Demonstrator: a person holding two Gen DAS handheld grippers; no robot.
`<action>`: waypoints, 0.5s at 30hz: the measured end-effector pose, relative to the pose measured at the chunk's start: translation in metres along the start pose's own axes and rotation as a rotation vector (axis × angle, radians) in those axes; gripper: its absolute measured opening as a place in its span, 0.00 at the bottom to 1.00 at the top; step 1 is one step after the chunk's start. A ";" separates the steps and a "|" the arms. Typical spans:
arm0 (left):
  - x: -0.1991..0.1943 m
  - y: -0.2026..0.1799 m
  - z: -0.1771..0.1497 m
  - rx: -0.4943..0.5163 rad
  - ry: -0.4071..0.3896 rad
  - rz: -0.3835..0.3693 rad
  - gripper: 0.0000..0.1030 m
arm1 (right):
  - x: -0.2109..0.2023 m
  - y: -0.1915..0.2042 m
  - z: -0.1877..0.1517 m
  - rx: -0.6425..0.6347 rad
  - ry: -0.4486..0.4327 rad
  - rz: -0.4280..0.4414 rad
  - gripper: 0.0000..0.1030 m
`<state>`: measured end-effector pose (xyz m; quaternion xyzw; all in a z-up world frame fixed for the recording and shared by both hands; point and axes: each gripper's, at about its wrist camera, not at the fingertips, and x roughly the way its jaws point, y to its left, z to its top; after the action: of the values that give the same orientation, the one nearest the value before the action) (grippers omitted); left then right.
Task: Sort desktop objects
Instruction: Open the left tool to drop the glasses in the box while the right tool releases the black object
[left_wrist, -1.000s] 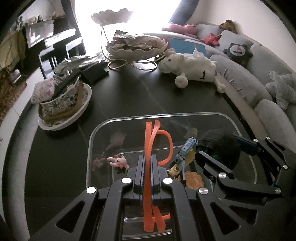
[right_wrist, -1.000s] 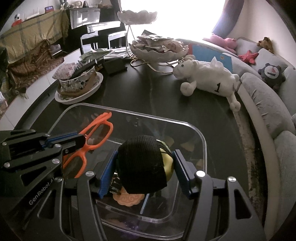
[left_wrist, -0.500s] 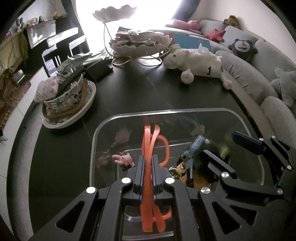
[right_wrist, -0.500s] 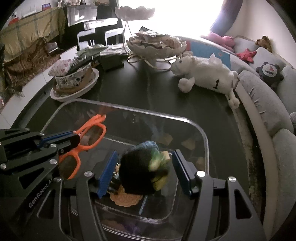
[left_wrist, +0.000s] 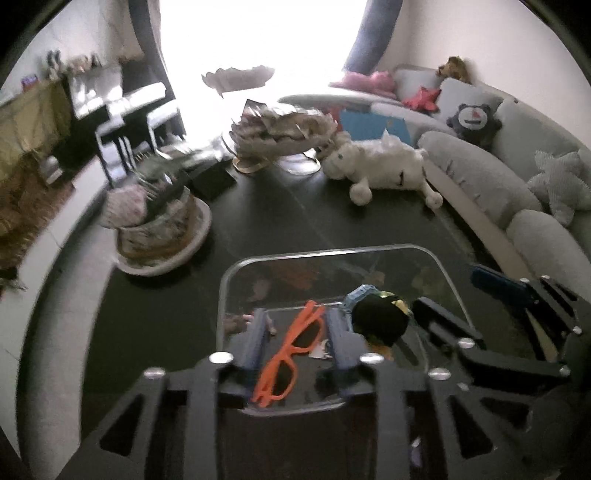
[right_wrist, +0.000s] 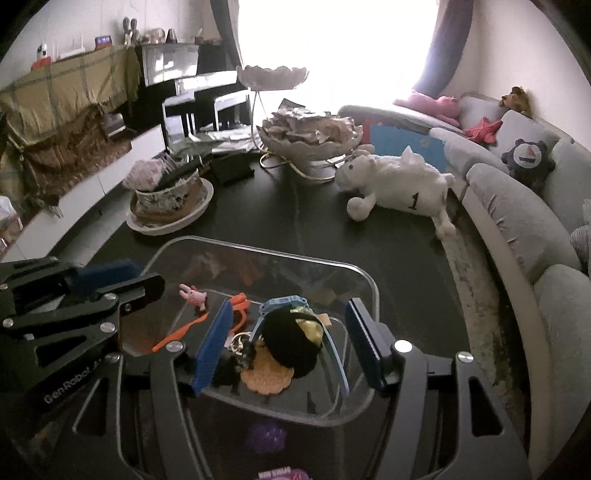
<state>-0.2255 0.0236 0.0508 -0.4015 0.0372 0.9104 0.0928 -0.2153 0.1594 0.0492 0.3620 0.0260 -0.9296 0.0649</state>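
Lying in the clear tray (left_wrist: 448, 275) on the tabletop (left_wrist: 280, 221), the orange glasses (left_wrist: 291, 350) sit between the wide left tongs (left_wrist: 295, 321); only the right view shows the pink toy (right_wrist: 192, 294). The right tongs (right_wrist: 290, 341) hover wide around the black pouch (right_wrist: 291, 341).

Orange glasses (left_wrist: 286, 352), black knit ball (right_wrist: 295, 341), blue-padded tongs (right_wrist: 291, 345).

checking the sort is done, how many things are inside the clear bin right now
6 that I can make out in the clear bin: orange glasses, pink pig figure, black knit ball, blue frame, orange crocheted disc, keychain. More may hide underneath.
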 end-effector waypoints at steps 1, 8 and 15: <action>-0.006 0.000 -0.003 -0.004 -0.014 0.003 0.38 | -0.007 -0.001 -0.003 0.009 -0.005 0.008 0.60; -0.036 -0.007 -0.034 -0.013 -0.019 0.000 0.40 | -0.040 0.004 -0.029 0.000 -0.022 0.028 0.60; -0.051 -0.008 -0.066 -0.065 0.009 -0.021 0.59 | -0.062 -0.002 -0.062 0.029 -0.012 0.030 0.68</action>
<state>-0.1421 0.0147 0.0438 -0.4085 0.0041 0.9084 0.0890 -0.1287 0.1731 0.0451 0.3576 0.0066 -0.9310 0.0736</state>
